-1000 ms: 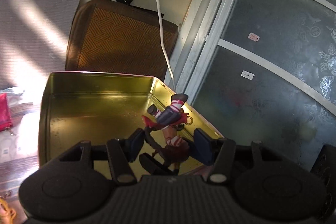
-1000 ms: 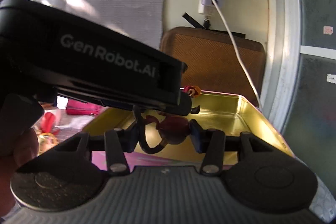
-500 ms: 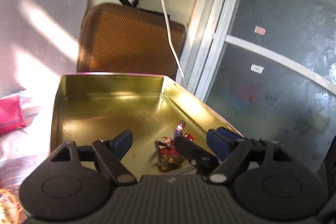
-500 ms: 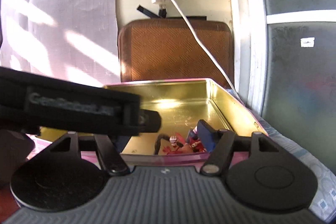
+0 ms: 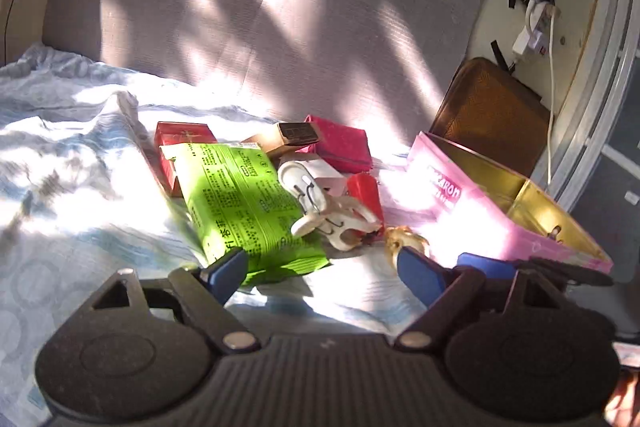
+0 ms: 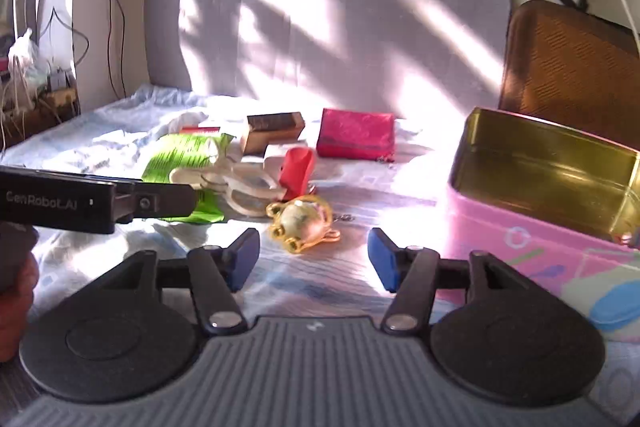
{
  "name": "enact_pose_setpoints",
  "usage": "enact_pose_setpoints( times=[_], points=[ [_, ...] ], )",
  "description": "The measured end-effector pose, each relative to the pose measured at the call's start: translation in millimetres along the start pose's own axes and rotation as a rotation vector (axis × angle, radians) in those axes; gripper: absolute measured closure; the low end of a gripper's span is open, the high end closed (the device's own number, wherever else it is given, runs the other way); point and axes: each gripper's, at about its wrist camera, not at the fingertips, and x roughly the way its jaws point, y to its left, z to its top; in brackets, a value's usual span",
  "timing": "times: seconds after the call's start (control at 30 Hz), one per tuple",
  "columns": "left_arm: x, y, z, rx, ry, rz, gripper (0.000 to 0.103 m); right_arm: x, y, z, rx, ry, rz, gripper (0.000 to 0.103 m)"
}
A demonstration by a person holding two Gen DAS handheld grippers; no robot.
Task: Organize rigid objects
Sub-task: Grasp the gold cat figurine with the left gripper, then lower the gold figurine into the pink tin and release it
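A pink tin [image 5: 472,203] with a gold inside [image 6: 552,179] stands open on the right of the bed. A pile lies left of it: a green packet [image 5: 240,203], a white clip [image 5: 332,215], a red piece [image 6: 296,171], a crimson pouch [image 6: 356,135], a brown box [image 6: 272,131], a red box [image 5: 182,139]. A yellow keychain toy [image 6: 302,221] lies just ahead of my open, empty right gripper [image 6: 314,259]. My left gripper [image 5: 326,269] is open and empty over the green packet's near edge; its body [image 6: 96,203] shows in the right view.
A pale blue sheet [image 5: 72,187] covers the bed. A grey headboard [image 5: 260,7] stands behind. A brown cushion [image 6: 572,75] leans behind the tin, with a white power strip and cable [image 5: 536,39] on the wall above it.
Both grippers have let go of the small figure in the tin, opened, and pulled back and swung left from over the tin to face the pile on the bed.
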Motion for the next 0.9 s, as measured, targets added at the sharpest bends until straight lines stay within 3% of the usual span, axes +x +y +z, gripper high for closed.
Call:
enact_pose_setpoints(
  times=[0.13,0.2,0.37,0.47,0.57,0.77,0.83,0.9],
  points=[
    [5,-2,-3,0.015,0.011,0.003,0.015,33,5,12,0.021,0.068,-0.036,0.041],
    [4,-3,-7,0.024,0.027,-0.001,0.015,40,7,11,0.020,0.099,-0.028,0.052],
    [7,-5,-8,-0.002,0.090,-0.046,0.018,11,6,-4,-0.013,0.103,0.006,0.054],
    [11,-21,-16,-0.075,0.172,-0.185,0.018,-25,1,-23,-0.066,0.081,0.002,0.054],
    [19,-63,-25,-0.018,0.242,-0.279,0.019,-61,-5,-46,-0.088,0.064,-0.033,0.054],
    [47,-130,-51,0.080,0.422,-0.372,0.033,-109,-27,-80,-0.017,0.031,-0.134,0.054],
    [47,-145,-58,0.138,0.412,-0.369,0.036,-118,-39,-88,0.042,0.014,-0.134,0.052],
    [47,-157,-63,0.189,0.413,-0.363,0.050,-121,-46,-92,0.077,0.013,-0.137,0.049]
  ],
)
